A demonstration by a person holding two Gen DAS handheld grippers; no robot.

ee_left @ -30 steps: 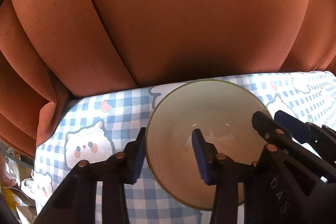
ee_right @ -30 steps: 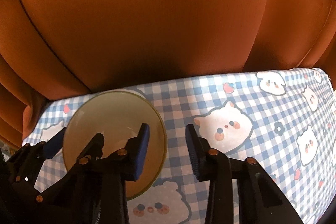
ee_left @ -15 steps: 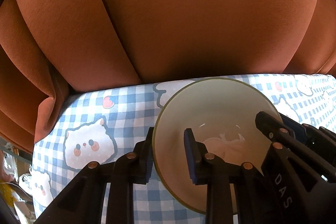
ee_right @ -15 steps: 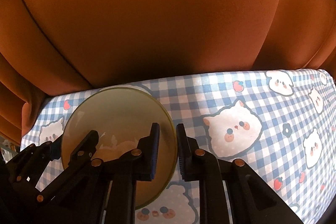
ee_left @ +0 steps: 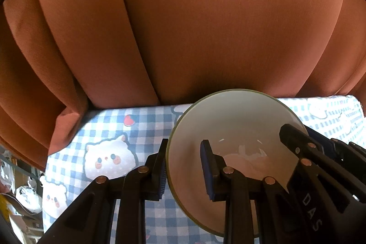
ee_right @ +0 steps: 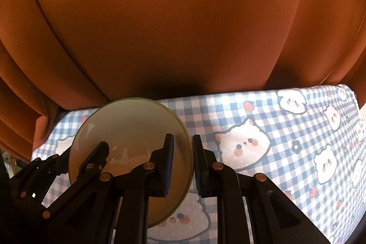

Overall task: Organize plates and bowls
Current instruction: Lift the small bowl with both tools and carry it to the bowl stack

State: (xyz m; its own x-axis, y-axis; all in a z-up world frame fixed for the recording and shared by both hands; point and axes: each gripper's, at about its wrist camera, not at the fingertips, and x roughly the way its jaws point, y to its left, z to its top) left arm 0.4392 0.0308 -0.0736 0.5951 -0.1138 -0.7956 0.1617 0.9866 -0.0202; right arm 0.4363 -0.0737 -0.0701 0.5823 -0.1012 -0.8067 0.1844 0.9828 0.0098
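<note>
Since the earlier frames both hand-held grippers have closed their jaws onto the bowl and the cloth-covered worktop now sits a little further below it. In the left wrist view, the left hand-held gripper is clamped on the near-left rim of the cream bowl, one pad outside the wall and one inside, with the bowl's hollow spreading away to its right, where the other gripper's fingers reach in over the far rim. In the right wrist view, the right hand-held gripper pinches the bowl on its right rim, the bowl lying to its left and ahead, over the blue checked cloth with cat faces; an orange curtain hangs behind. The risk, as I judge it, is a slip: each grip bites only a thin glazed edge, so if the two hands rise unevenly or pull apart, the bowl could tip, twist out of one pinch and drop onto the worktop.
</note>
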